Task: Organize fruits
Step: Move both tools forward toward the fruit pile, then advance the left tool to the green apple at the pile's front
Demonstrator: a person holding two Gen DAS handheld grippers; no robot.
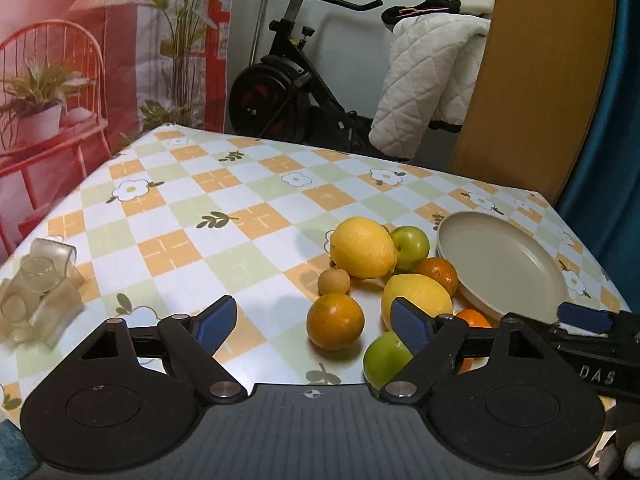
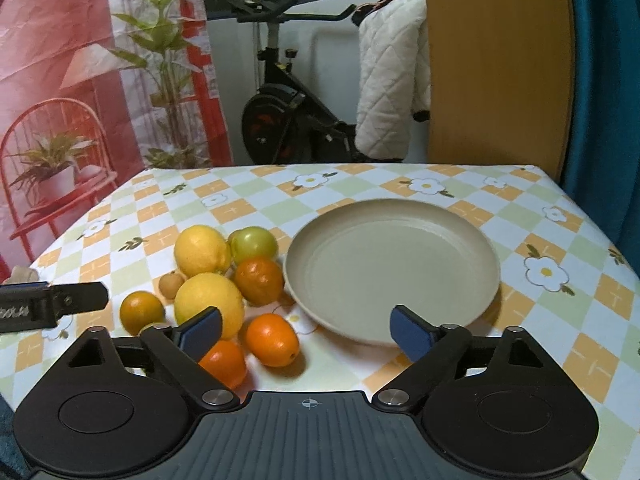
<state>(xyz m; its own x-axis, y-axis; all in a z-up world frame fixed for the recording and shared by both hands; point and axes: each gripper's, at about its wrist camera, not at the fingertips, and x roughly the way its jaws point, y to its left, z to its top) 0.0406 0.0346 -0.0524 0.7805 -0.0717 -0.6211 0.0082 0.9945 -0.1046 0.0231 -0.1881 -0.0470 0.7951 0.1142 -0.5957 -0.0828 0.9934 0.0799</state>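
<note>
A pile of fruit lies on the checked tablecloth: two lemons (image 1: 362,252) (image 2: 209,305), two green fruits (image 1: 409,242) (image 1: 386,356), several oranges (image 1: 335,320) (image 2: 272,339) and a small brown fruit (image 1: 333,281). An empty beige plate (image 2: 392,268) sits right of the pile; it also shows in the left wrist view (image 1: 500,268). My left gripper (image 1: 314,322) is open, low over the table, just short of the nearest orange. My right gripper (image 2: 306,332) is open, in front of the plate's near rim, with an orange between its fingers' span.
A heap of clear plastic cups (image 1: 38,284) lies at the table's left edge. Behind the table stand an exercise bike (image 1: 288,92) with a white quilted jacket (image 1: 424,84), a wooden panel (image 2: 496,64) and a red printed backdrop (image 2: 80,60).
</note>
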